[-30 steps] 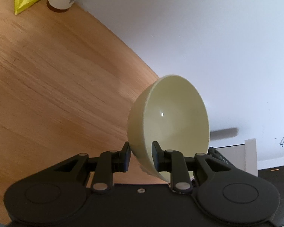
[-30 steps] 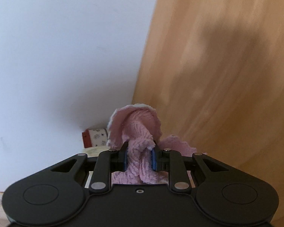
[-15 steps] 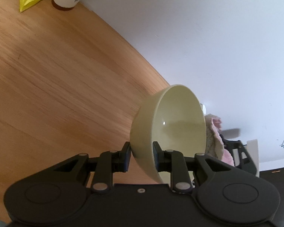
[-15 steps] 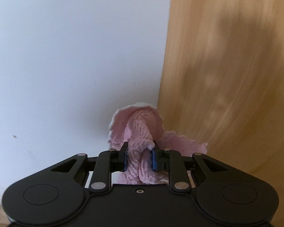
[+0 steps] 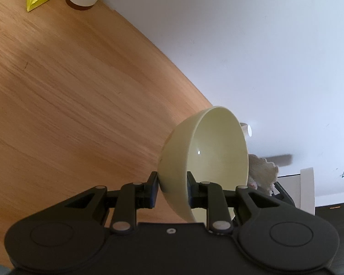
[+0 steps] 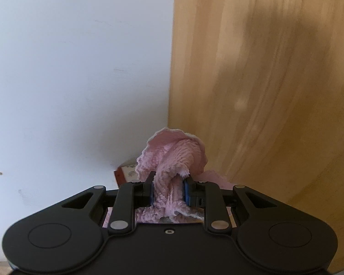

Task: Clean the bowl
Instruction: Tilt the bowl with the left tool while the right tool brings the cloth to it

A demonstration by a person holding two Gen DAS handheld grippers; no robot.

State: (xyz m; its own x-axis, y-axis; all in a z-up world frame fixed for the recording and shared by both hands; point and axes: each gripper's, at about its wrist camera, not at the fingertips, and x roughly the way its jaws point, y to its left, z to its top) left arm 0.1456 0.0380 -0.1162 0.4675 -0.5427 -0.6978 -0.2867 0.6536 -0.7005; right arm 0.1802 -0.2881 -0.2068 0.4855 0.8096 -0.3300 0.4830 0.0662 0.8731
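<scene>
Above wooden table [image 5: 68, 96] | left tongs [image 5: 172, 186] pinch bowl [image 5: 208, 155] rim, mouth sideways | right tongs [image 6: 168, 189] clamp pink cloth [image 6: 172, 158]

Black two-finger right gripper [image 6: 168, 186] clamped on a fluffy pink terry cloth [image 6: 174, 158], blue-padded fingers [image 6: 151, 191] pressed into its sides. Cloth bunched upward past the fingertips, more of it spilling to the right and below. Behind, a plain white wall [image 6: 75, 68] on the left, a light wooden tabletop [image 6: 275, 80] on the right, blurred. Small brown-edged patterned object [image 6: 126, 171] partly hidden behind the cloth, identity unclear.
</scene>
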